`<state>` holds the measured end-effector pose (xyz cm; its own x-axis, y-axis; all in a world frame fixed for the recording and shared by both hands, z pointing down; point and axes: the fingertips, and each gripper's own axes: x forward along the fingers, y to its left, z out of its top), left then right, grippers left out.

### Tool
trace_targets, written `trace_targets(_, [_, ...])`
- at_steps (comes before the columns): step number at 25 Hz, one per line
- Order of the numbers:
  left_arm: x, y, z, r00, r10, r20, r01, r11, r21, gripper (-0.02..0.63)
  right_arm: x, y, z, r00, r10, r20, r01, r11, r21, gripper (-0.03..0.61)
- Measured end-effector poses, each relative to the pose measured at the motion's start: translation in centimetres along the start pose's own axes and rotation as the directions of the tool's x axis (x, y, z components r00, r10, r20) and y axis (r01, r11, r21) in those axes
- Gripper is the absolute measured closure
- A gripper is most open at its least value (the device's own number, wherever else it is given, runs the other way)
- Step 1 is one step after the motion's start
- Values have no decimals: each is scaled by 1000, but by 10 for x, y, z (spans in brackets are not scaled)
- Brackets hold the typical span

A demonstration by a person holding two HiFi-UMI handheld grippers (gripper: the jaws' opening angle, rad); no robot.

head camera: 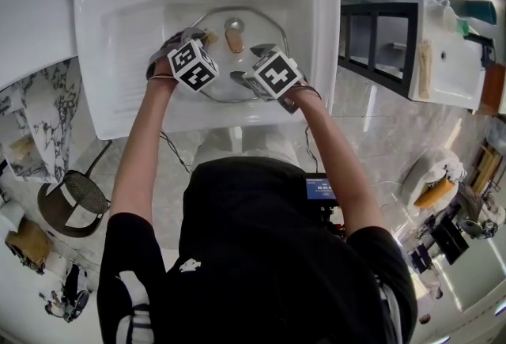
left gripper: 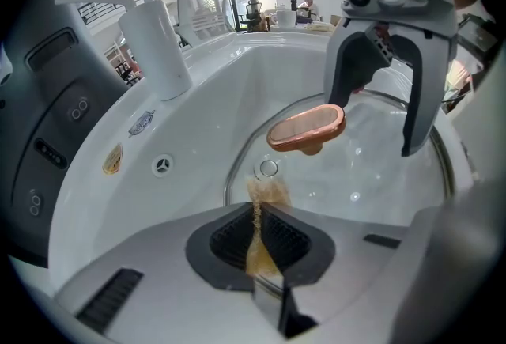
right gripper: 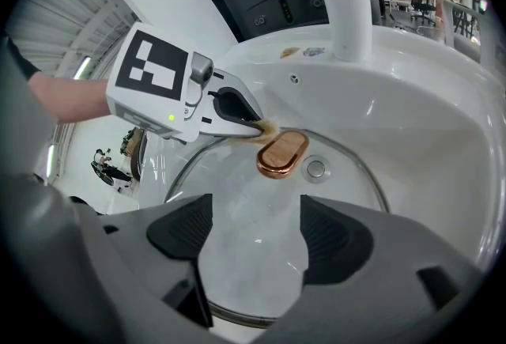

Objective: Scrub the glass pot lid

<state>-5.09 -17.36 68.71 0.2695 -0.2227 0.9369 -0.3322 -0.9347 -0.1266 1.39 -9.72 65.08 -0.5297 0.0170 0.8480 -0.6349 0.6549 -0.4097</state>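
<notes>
Lying flat in the basin of the white sink (head camera: pixel 111 42) is the glass pot lid (head camera: pixel 217 81), its copper handle (head camera: pixel 234 40) facing up; the left tongs (left gripper: pixel 258 206) are pinched shut on a tan scrub pad (left gripper: pixel 267 192) that meets the glass just beside that handle; the right tongs (right gripper: pixel 257 233) stand spread apart over the lid's rim toward the sink's front edge, clasping nothing

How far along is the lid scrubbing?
Done: the glass pot lid lies in the sink, and the left hand-held gripper is shut on a tan scrub pad near the handle. In hand: scrubbing there. Left: the remaining glass; the right hand-held gripper is open, holding nothing.
</notes>
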Motion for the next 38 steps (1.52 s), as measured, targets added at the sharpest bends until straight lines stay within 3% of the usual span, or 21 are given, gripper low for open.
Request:
trace_targets(24, [-22, -21, -6, 1000, -3, -14, 3, 1000, -9, 595, -1, 0, -1, 1000, 4, -1, -4, 1000, -2, 244])
trace_targets(38, [-46, -47, -11, 1000, 1, 28, 1, 997, -73, 595, -1, -1, -1, 1000, -1, -17, 1, 1000, -2, 244])
